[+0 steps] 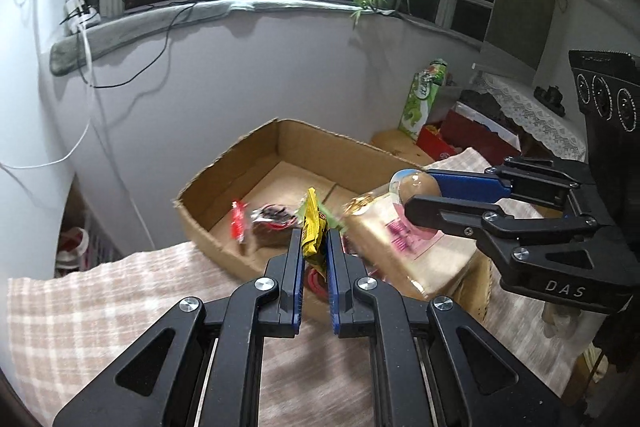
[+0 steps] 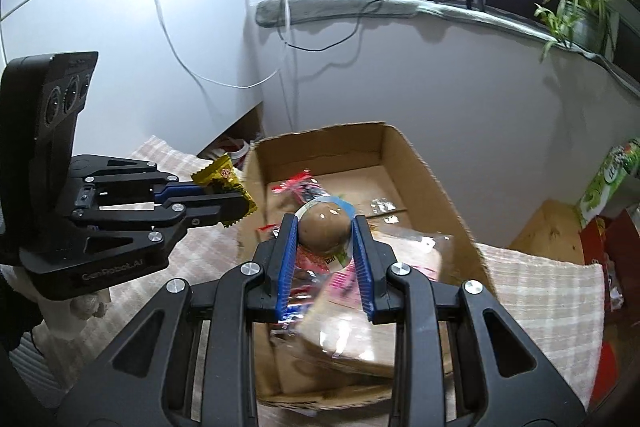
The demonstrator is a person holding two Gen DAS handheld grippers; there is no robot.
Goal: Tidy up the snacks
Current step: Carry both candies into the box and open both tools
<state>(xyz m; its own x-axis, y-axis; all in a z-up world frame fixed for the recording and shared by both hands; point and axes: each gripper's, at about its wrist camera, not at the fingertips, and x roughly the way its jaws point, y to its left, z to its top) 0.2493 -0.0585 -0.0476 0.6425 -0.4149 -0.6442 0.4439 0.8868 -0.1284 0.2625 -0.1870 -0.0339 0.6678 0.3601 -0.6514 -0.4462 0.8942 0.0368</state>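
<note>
Two grippers, both loaded. My left gripper (image 1: pixel 314 247) is clamped on a yellow snack packet (image 1: pixel 312 227), held upright at the near edge of the cardboard box (image 1: pixel 224 163). My right gripper (image 2: pixel 325 239) is closed around a round brown snack (image 2: pixel 324 229) in clear wrapping, held over the box. Box contents: a red-ended wrapped snack (image 1: pixel 264 219) and a large clear bag of beige slices (image 1: pixel 404 251), the bag blurred. Box rests on a checked cloth (image 1: pixel 100 307). Beyond it, a green carton (image 1: pixel 422 99) stands upright.
</note>
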